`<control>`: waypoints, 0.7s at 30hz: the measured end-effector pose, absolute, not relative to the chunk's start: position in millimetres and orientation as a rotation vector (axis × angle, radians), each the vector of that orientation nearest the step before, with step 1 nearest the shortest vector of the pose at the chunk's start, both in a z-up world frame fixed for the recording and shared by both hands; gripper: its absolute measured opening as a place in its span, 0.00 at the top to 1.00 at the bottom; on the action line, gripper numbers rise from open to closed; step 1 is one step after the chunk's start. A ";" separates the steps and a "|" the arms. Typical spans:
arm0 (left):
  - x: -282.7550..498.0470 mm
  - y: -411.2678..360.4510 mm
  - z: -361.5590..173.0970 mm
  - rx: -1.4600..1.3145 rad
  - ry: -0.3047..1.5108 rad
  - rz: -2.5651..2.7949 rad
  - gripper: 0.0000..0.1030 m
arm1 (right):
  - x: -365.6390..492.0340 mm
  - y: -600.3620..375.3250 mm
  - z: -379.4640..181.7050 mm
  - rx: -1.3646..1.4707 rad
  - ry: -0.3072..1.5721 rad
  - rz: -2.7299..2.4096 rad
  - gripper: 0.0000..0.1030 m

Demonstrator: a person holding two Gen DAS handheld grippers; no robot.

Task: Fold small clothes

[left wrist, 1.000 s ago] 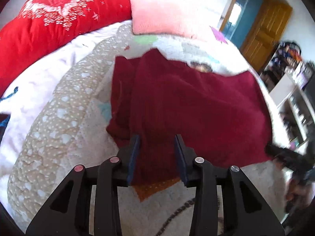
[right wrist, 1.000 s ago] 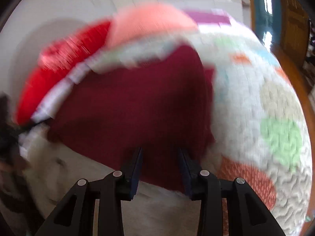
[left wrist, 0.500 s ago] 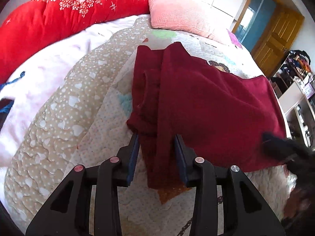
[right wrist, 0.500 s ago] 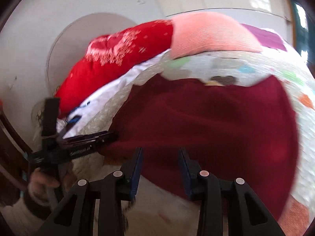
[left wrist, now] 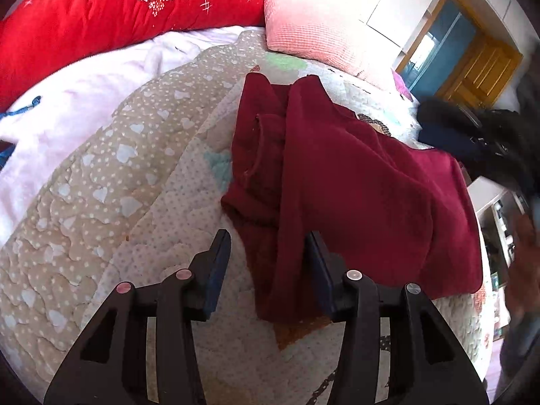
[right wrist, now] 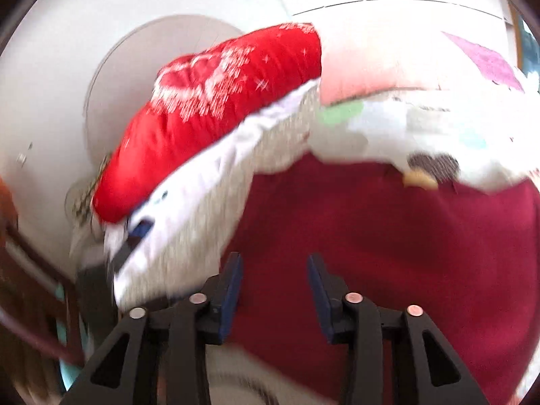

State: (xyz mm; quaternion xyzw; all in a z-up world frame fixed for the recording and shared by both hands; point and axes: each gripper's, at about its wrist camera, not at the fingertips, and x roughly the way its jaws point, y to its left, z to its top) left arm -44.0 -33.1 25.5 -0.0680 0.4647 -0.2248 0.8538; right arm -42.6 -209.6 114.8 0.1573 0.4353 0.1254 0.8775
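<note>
A dark red garment point(left wrist: 354, 182) lies on the quilted bed, partly folded, with a narrow flap running toward me. My left gripper point(left wrist: 268, 256) is open, its fingers on either side of the flap's near end, not closed on it. In the blurred right wrist view the same red garment point(right wrist: 388, 236) fills the lower right. My right gripper point(right wrist: 274, 285) is open and empty above its near edge. The right gripper's dark body point(left wrist: 472, 131) shows blurred at the far right of the left wrist view.
A patchwork quilt point(left wrist: 135, 175) covers the bed. A red duvet point(left wrist: 118, 10) and a pink pillow point(left wrist: 314, 27) lie at the head. A white sheet point(left wrist: 67, 101) lies at the left. A wooden door point(left wrist: 482, 64) and shelves are at the right.
The left gripper has pulled back and turned left, so the garment sits farther right. The right gripper has swung left across the garment, and its view is blurred. Both stay open.
</note>
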 end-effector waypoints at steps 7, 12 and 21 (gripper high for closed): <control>-41.5 -27.3 22.2 -0.187 0.985 -0.498 0.52 | 63.7 -173.6 67.0 0.364 1.065 0.254 0.62; -39.7 -21.2 21.0 -0.211 0.984 -0.522 0.51 | 83.2 -173.1 47.4 0.349 1.057 0.205 0.93; -31.3 -20.8 18.7 -0.233 0.995 -0.519 0.49 | 95.9 -158.8 34.7 0.270 1.067 0.249 0.93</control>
